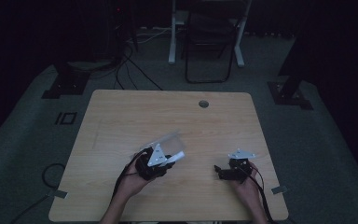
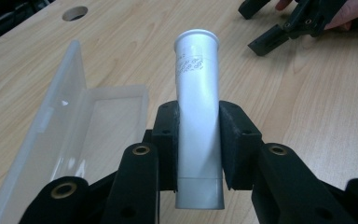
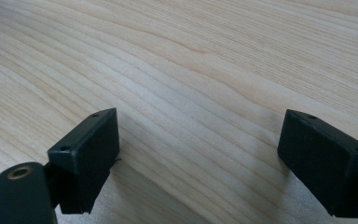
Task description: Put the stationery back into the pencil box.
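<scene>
Tube first: a silvery-white tube (image 2: pixel 198 116) sits squeezed between the two black pads of the left gripper (image 2: pixel 198 144), which is clenched on its lower half. In the left gripper view it occupies the centre of the frame, its long axis running almost straight up the picture with a slight lean to the left at the top. The flared, crimped end points away toward the upper middle of the frame, and the flat bottom end pokes out below the pads.

Just left of the tube in that view lies a clear plastic case (image 2: pixel 74 126), hinged open, its lid standing up along the left side. I can make out nothing inside its tray.

From the high view the left gripper (image 1: pixel 168 161) is at lower centre of the wooden table (image 1: pixel 135 107), with the case just beyond it.

The right gripper (image 3: pixel 200 158) hangs released, jaws wide apart over bare wood, holding nothing; in the high view it (image 1: pixel 223 170) sits at lower right, well apart from the tube.
</scene>
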The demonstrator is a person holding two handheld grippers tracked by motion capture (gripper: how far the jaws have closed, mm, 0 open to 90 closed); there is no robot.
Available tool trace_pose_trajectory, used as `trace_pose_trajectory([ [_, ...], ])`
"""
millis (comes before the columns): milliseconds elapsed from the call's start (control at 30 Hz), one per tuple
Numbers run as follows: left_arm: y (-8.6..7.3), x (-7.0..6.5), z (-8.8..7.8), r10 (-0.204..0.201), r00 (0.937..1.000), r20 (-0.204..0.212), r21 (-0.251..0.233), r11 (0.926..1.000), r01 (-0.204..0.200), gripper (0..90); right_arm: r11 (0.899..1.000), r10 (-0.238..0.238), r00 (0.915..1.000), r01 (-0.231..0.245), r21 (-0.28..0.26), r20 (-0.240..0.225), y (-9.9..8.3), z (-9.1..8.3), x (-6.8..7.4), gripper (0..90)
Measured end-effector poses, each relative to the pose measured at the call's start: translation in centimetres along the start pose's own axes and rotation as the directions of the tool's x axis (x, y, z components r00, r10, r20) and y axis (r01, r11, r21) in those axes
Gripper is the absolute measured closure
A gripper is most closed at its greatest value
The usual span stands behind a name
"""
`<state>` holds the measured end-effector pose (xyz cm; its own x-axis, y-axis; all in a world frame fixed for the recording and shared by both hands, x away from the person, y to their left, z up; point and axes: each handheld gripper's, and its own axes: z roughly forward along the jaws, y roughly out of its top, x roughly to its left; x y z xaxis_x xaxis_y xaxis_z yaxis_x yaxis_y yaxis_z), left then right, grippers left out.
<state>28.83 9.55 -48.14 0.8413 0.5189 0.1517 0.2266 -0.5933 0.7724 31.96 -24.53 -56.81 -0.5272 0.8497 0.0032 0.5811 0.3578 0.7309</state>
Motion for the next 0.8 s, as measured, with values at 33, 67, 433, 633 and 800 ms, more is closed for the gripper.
trace_pose_trajectory([
  [33,0.0,0.0,0.0,0.0,1.0,-0.002,-0.001,1.0,0.0,70.5,1.0,0.0,1.0,0.0,0.0,0.0,0.0,0.0,0.0,12.5],
  [67,0.0,0.0,0.0,0.001,1.0,-0.003,0.0,1.0,-0.001,70.5,1.0,-0.001,1.0,0.001,0.0,0.0,0.0,0.0,0.0,12.5],
  [433,0.2,0.5,-0.2,-0.006,0.9998,-0.019,-0.006,1.0,0.006,70.5,1.0,0.0,1.0,0.0,0.0,0.0,0.0,0.0,0.0,12.5],
  [633,0.1,0.9,-0.2,-0.012,0.9995,-0.03,-0.005,0.9999,0.012,70.5,1.0,-0.001,1.0,0.001,0.0,0.0,0.0,0.0,0.0,12.6],
  [800,0.0,1.2,0.0,-0.023,0.9991,-0.036,-0.003,0.9997,0.023,70.4,1.0,-0.001,1.0,0.001,0.0,0.0,0.0,0.0,0.0,12.5],
])
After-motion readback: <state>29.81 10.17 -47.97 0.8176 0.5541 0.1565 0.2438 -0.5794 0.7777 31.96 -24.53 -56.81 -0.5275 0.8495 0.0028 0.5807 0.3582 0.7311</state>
